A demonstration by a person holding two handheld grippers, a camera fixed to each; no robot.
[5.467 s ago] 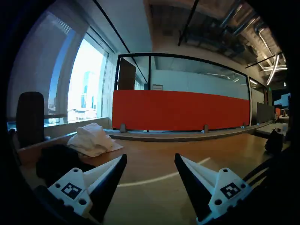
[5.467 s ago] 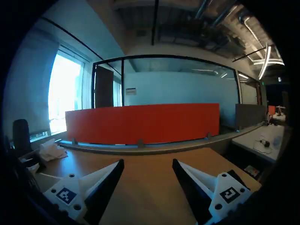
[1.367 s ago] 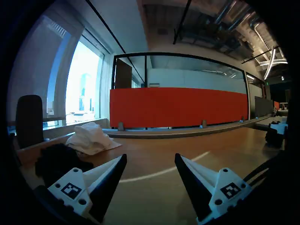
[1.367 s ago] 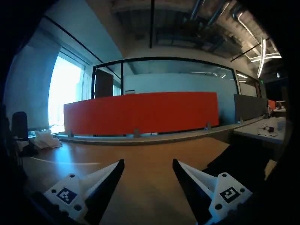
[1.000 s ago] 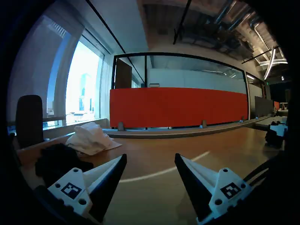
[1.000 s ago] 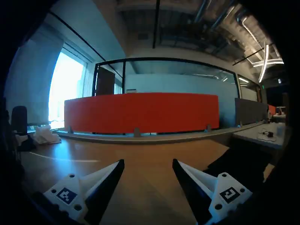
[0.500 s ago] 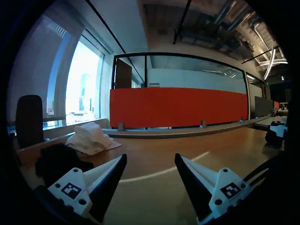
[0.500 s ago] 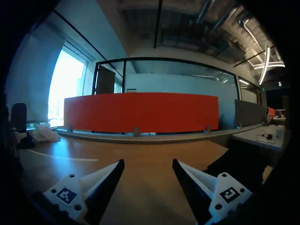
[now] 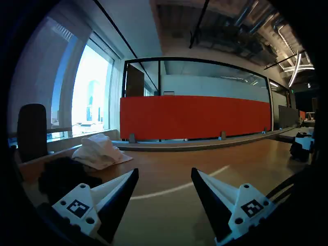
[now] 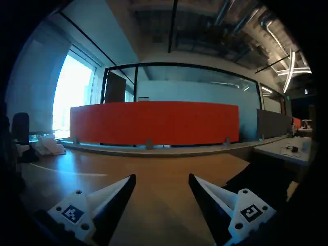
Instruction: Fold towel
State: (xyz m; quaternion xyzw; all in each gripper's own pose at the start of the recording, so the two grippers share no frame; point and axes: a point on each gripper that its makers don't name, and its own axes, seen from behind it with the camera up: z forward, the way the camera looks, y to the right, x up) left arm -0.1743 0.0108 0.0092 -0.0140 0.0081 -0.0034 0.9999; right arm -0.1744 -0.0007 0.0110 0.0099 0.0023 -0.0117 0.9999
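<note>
The towel [image 9: 98, 151] lies as a white crumpled heap on the wooden table [image 9: 172, 162], off to the left near the window [image 9: 88, 102]. In the right gripper view it is a small pale bundle [image 10: 49, 145] at the table's far left. Just in front of it in the left gripper view sits a dark lump [image 9: 65, 176]; what it is cannot be told. The left gripper [image 9: 164, 169] is low over the table, well apart from the towel, its jaws spread wide and holding nothing. The right gripper [image 10: 162, 175] is likewise low over bare wood, its jaws wide apart and empty. A thin pale line [image 9: 180, 187] crosses the table. A long red screen [image 9: 194, 117] stands along the far edge.
</note>
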